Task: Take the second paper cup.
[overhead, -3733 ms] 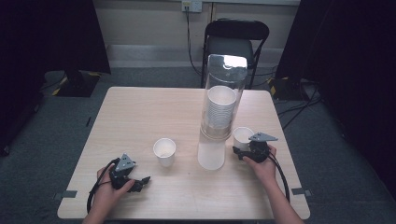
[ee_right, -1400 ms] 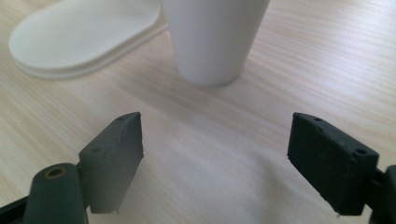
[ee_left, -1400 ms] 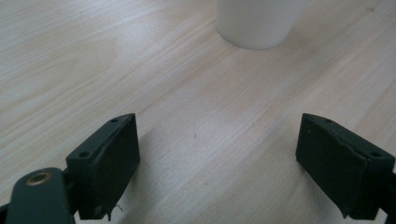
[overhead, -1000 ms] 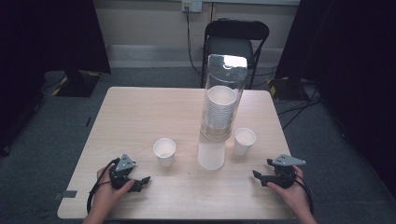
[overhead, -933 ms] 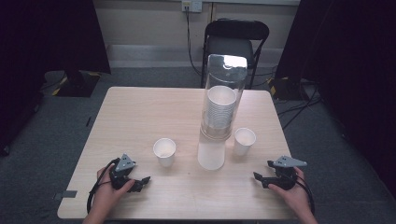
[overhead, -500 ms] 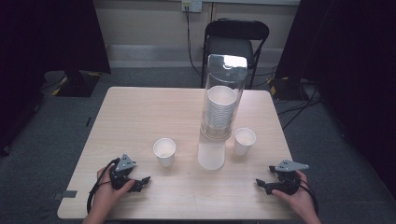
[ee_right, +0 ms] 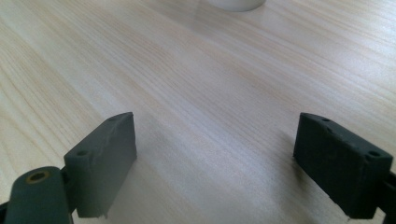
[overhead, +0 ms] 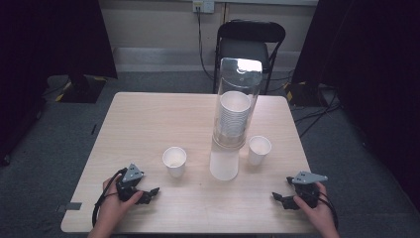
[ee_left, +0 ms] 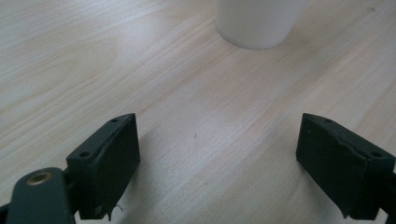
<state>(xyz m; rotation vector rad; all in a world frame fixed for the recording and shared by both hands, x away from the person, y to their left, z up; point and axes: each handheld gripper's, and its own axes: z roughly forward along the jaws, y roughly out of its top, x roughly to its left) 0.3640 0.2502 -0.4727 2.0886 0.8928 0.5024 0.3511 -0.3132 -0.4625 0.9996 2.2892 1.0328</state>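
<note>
High view: two white paper cups (overhead: 174,160) stand upright, mouths up.

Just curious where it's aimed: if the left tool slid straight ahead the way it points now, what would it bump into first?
Most likely the paper cup standing just ahead of the left tool. Its open jaws hold nothing, with bare table between, though the depth is hard to judge.

No legible text, label, brand, number or sign on anything in view

Black tongs (overhead: 148,193) with grey triangular plates, trailing black cables.
</note>
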